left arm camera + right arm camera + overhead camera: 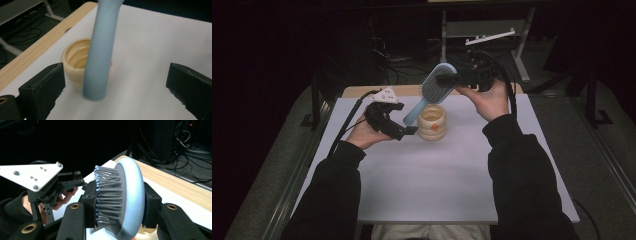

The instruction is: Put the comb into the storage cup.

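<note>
Right tongs (120, 220) clenched on hairbrush (130, 195), left tongs (112, 82) released, seemingly clear of handle.

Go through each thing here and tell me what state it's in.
Hairbrush: held off the table by its head, tilted, handle down beside the cup.
Cup: upright on the table, open-topped.
Left gripper: open, jaws either side of the handle, not touching.
Right gripper: shut on the hairbrush.

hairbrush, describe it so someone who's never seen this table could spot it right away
On the white table, look above the ribbed cream cup near the far edge. The hairbrush slants over it, head clamped in the right gripper, handle pointing down toward the open left gripper. It is the only pale blue thing, with grey bristles.
</note>
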`<state>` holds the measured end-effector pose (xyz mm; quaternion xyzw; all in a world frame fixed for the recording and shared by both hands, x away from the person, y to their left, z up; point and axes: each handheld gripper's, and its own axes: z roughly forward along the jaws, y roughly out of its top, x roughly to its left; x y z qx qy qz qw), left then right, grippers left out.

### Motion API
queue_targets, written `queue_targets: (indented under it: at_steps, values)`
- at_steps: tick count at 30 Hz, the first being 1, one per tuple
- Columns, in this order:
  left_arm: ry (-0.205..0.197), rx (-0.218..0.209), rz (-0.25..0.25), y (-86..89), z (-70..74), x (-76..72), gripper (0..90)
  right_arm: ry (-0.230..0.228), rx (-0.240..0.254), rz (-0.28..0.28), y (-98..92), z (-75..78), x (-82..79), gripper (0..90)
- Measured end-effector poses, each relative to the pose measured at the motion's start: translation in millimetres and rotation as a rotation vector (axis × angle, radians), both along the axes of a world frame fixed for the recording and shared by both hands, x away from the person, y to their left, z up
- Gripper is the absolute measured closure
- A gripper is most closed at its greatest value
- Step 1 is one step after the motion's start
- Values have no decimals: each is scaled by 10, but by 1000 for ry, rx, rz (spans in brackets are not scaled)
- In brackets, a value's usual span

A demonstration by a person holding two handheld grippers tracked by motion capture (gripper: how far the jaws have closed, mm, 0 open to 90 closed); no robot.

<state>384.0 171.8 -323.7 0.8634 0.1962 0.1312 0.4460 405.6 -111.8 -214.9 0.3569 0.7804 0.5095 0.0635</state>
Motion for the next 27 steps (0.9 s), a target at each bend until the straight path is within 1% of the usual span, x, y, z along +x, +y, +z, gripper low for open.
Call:
queue_targets:
  at_steps: [1, 2, 4, 6, 9, 10, 11, 12, 13, 21, 24, 27]
  values:
    - [-4, -1, -7, 21, -5, -2, 0, -4, -6, -3, 1, 23, 3, 556]
    - [4, -10, -13, 42, -6, -3, 0, -6, -8, -5, 1, 46, 7, 557]
    - [4, -40, -8, 90, -9, -6, 0, -10, -14, -8, -3, 104, 27, 556]
    - [7, -65, -6, 138, -18, -6, 0, -12, -18, -9, -6, 118, 36, 555]
    - [8, -77, 4, 208, -43, -7, 0, -21, -41, -22, -11, 165, 62, 555]
    - [-10, -93, 10, 260, -65, -26, 0, -22, -42, -24, -16, 173, 68, 555]
    - [-10, -93, 10, 260, -65, -26, 0, -22, -43, -25, -23, 179, 77, 555]
    - [-13, -105, 3, 292, -74, -35, 0, -22, -43, -25, -23, 179, 77, 555]
    - [-6, -120, -3, 326, -82, -40, 0, -24, -44, -28, -30, 185, 83, 555]
    - [0, -175, 41, 613, -163, -75, 0, -40, -57, -48, -96, 245, 106, 555]
    - [7, -192, 59, 692, -214, -81, 0, -44, -61, -58, -128, 270, 115, 554]
    - [12, -194, 72, 754, -268, -88, 0, -47, -61, -67, -164, 287, 123, 554]
